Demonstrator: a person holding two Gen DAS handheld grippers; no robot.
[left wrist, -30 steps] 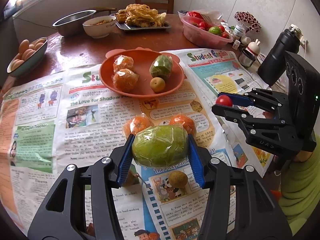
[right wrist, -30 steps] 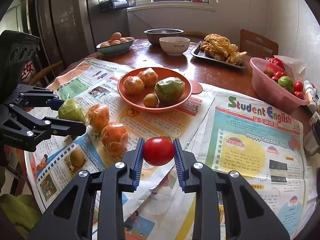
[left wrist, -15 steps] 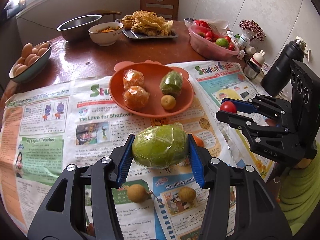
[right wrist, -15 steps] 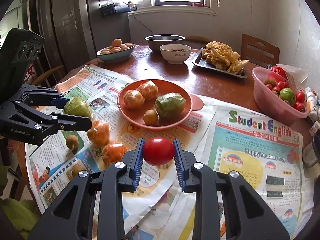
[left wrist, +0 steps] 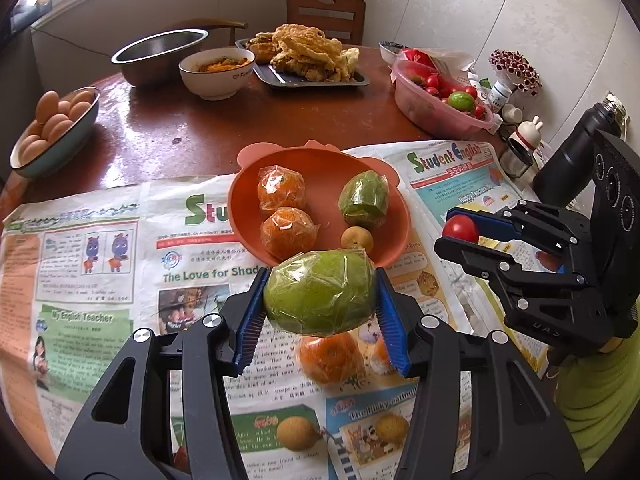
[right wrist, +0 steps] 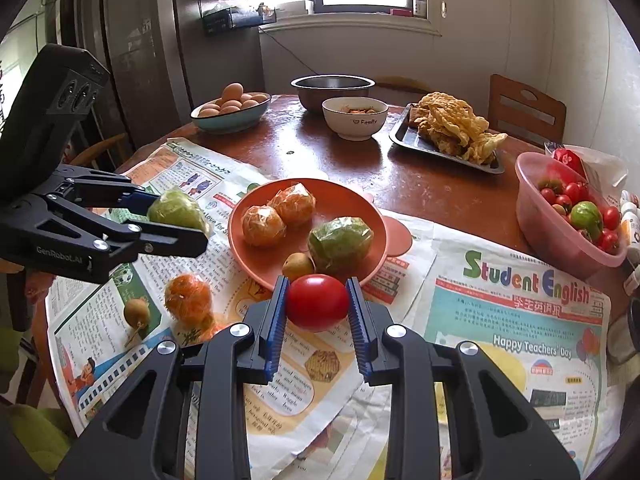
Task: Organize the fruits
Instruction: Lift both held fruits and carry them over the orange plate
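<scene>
My left gripper (left wrist: 320,300) is shut on a plastic-wrapped green fruit (left wrist: 320,294) and holds it in the air just short of the orange plate (left wrist: 248,216). It also shows in the right wrist view (right wrist: 176,212). My right gripper (right wrist: 317,304) is shut on a red tomato (right wrist: 317,302), held above the newspaper at the plate's near rim (right wrist: 240,256). The plate holds two wrapped oranges (left wrist: 280,192), a wrapped green fruit (left wrist: 364,200) and a small brown fruit (left wrist: 357,239). A wrapped orange (right wrist: 188,300) and small brown fruits (right wrist: 137,312) lie on the newspaper.
Newspaper (right wrist: 520,320) covers the near half of the round wooden table (right wrist: 420,188). Behind stand a bowl of eggs (right wrist: 230,110), a steel bowl (right wrist: 332,88), a white bowl (right wrist: 355,118), a tray of fried food (right wrist: 452,132) and a pink tub of tomatoes (right wrist: 568,216). A black bottle (left wrist: 576,156) stands right.
Both grippers have risen and moved forward toward the orange plate, each still holding its fruit. The loose oranges and small brown fruits now lie below and behind the left gripper.
</scene>
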